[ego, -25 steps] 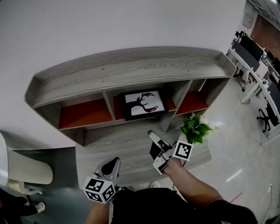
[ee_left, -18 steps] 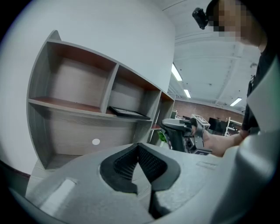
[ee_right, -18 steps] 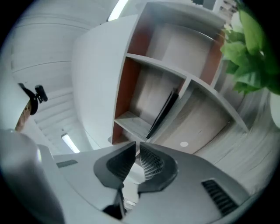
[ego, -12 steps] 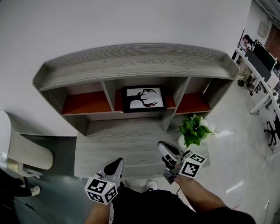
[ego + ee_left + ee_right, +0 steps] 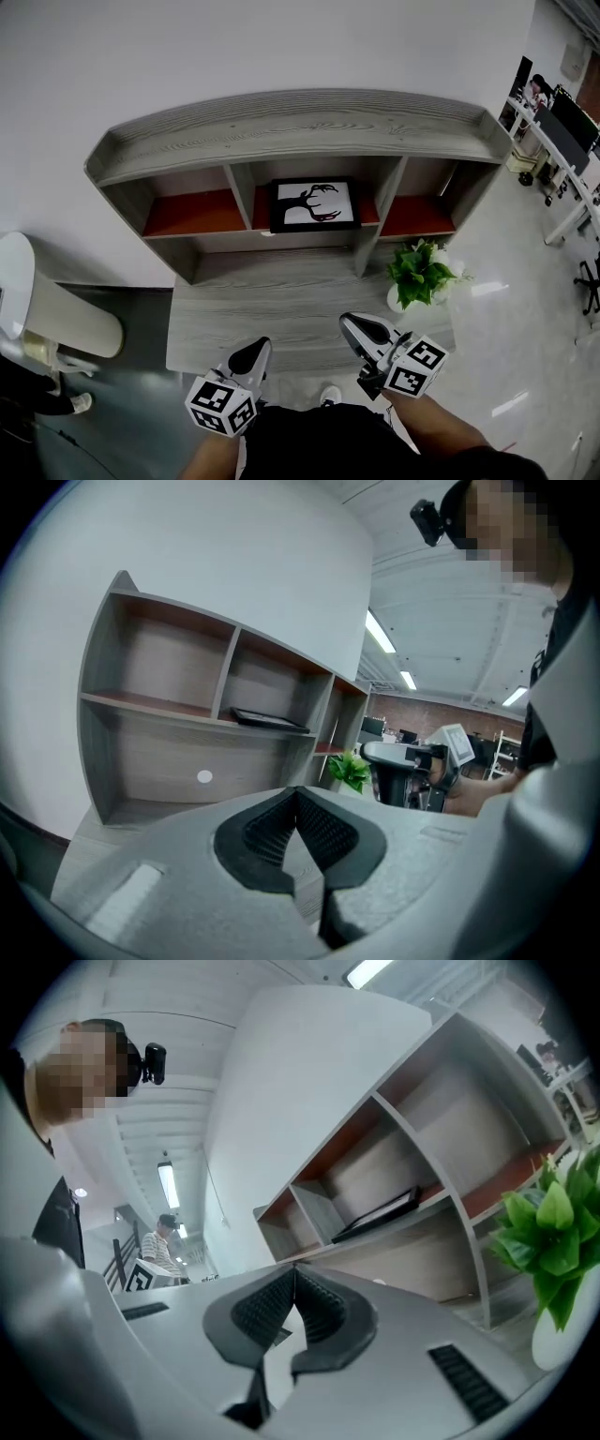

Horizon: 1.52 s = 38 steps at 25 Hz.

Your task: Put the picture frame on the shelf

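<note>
- Black frame lies flat in the shelf, middle compartment; placing looks done.
- Jaws of left gripper and right gripper pressed together, empty, well apart from it.
- I judge only withdrawal remains.

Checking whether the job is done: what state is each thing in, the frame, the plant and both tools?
Frame: lying flat in the middle compartment of the shelf, no tool on it.
Plant: upright, untouched.
Left tool: shut, empty.
Right tool: shut, empty.
</note>
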Each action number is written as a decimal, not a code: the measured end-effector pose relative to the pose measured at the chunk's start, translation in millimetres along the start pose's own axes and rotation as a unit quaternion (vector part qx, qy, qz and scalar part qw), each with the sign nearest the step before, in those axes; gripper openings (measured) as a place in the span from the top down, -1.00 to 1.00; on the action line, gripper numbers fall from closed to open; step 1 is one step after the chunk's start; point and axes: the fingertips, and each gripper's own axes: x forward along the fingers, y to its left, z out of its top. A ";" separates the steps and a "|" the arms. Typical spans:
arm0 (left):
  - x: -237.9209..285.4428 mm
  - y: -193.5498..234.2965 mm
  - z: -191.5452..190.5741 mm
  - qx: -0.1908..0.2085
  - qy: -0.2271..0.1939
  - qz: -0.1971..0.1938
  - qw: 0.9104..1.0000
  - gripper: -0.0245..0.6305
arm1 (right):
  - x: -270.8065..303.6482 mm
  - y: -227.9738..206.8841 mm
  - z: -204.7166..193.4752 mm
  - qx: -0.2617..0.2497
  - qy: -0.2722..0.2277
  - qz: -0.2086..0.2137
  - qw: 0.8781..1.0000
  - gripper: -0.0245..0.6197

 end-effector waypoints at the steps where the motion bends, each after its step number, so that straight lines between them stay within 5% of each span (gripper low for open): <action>1: -1.1 -1.0 2.3 0.002 -0.002 -0.005 1.000 0.90 | 0.3 5.8 -1.0 -0.005 -0.001 0.003 1.000 0.88; 25: -100.7 5.3 -30.0 0.027 0.024 -0.141 0.989 0.90 | -13.1 124.8 -83.3 -0.057 0.012 -0.133 0.989 0.88; 33: -114.2 -1.8 -28.8 0.033 0.010 -0.145 0.989 0.90 | -30.4 130.5 -87.0 -0.050 0.010 -0.156 0.986 0.88; 38: -106.8 -7.3 -26.8 0.024 0.001 -0.123 0.992 0.90 | -33.0 133.5 -73.8 -0.077 0.010 -0.119 0.990 0.88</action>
